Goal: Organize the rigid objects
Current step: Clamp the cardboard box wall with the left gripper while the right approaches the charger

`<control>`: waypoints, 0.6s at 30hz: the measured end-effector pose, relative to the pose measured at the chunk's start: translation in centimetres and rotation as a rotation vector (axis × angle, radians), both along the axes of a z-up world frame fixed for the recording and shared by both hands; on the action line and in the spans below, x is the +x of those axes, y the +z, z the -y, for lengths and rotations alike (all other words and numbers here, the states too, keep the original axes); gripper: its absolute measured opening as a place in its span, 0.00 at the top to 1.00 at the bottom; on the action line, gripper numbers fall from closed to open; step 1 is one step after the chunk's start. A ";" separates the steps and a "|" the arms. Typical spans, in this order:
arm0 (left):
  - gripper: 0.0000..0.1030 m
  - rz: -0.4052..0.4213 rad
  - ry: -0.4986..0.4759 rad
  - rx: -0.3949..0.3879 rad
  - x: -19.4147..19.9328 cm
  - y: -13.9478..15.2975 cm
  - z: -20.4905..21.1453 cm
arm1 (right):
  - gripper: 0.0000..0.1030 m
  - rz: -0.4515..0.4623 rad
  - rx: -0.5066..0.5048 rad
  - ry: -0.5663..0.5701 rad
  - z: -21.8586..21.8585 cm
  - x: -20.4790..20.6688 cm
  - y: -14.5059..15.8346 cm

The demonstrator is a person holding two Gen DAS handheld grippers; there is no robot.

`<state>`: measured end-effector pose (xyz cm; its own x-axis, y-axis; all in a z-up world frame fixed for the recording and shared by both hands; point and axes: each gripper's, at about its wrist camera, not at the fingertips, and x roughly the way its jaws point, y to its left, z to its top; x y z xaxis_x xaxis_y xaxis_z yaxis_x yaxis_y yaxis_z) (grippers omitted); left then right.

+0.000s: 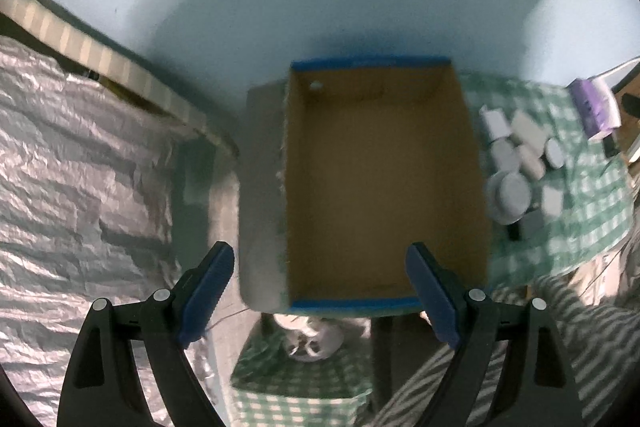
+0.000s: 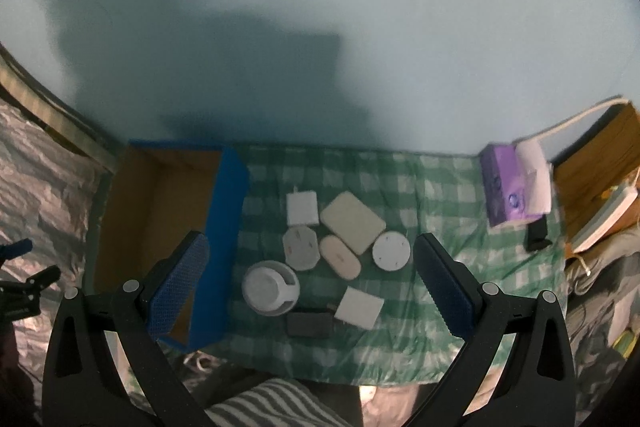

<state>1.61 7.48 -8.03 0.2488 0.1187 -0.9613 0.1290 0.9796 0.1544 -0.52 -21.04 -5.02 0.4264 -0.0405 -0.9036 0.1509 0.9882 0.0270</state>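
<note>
A: Where's the left claw (image 1: 316, 291)?
B: Above the cardboard box (image 1: 384, 183), fingers apart, holding nothing.
A: And the right claw (image 2: 312, 283)?
B: Spread wide too — over the small white pieces on the checked cloth (image 2: 440, 187): a cup (image 2: 268, 287), a round disc (image 2: 391, 251), a square charger (image 2: 302, 209). The box stands just left of them.
A: Farther right?
B: A purple box (image 2: 500, 183) — its details are blurred.

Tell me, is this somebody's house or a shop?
Probably a room in someone's home, though I can't be sure. A small table wears a green checked cloth, a purple tissue box sits on it, and an open cardboard box stands against a plain pale blue wall.
</note>
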 end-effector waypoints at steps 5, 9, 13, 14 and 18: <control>0.14 -0.055 0.028 -0.063 0.4 -2.5 -2.6 | 0.01 -0.076 0.046 -0.030 1.7 0.6 -3.1; 0.14 -0.100 0.057 -0.090 0.9 -5.0 -4.2 | 0.01 -0.149 0.053 -0.054 3.1 0.8 -6.1; 0.14 -0.148 0.051 -0.076 1.3 -7.9 -5.0 | 0.01 -0.210 0.081 -0.092 4.2 0.6 -9.2; 0.14 -0.159 0.050 -0.071 1.5 -8.6 -5.2 | 0.01 -0.220 0.086 -0.098 4.4 0.6 -9.8; 0.17 -0.205 0.065 -0.083 1.8 -10.8 -6.0 | 0.01 -0.270 0.093 -0.118 5.0 0.1 -12.9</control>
<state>3.45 13.44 -18.84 0.0419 0.0466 -0.9980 0.0856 0.9951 0.0500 -0.44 -26.05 -17.92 0.1675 0.0132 -0.9858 0.2785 0.9586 0.0602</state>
